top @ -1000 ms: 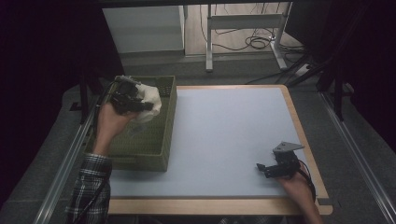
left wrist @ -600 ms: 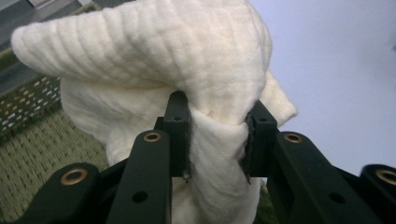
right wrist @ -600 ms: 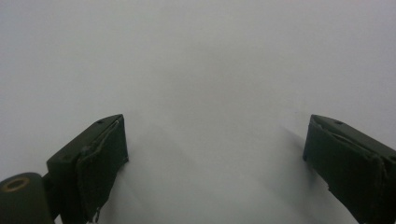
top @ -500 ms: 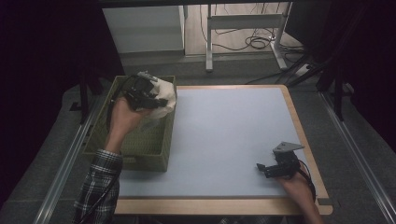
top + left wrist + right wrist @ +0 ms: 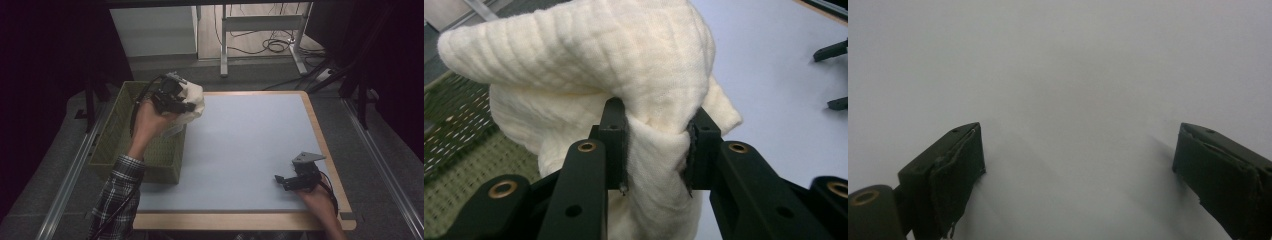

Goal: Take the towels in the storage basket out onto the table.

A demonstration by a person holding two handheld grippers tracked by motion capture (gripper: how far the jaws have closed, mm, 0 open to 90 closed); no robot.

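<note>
the left gripper (image 5: 172, 97) has its jaws clamped on a bunched cream cloth (image 5: 624, 65), held in the air above the far right corner of the green basket (image 5: 112, 145). the right gripper (image 5: 292, 181) rests on the pale tabletop (image 5: 240, 145), well right of the basket, jaws spread wide around nothing

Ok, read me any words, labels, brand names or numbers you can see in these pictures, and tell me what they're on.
None can be read.
Cloth: plain cream weave, no tag in sight.
Basket: bare green mesh.
Table: blank.
Left claw and right claw: black, unmarked.
</note>
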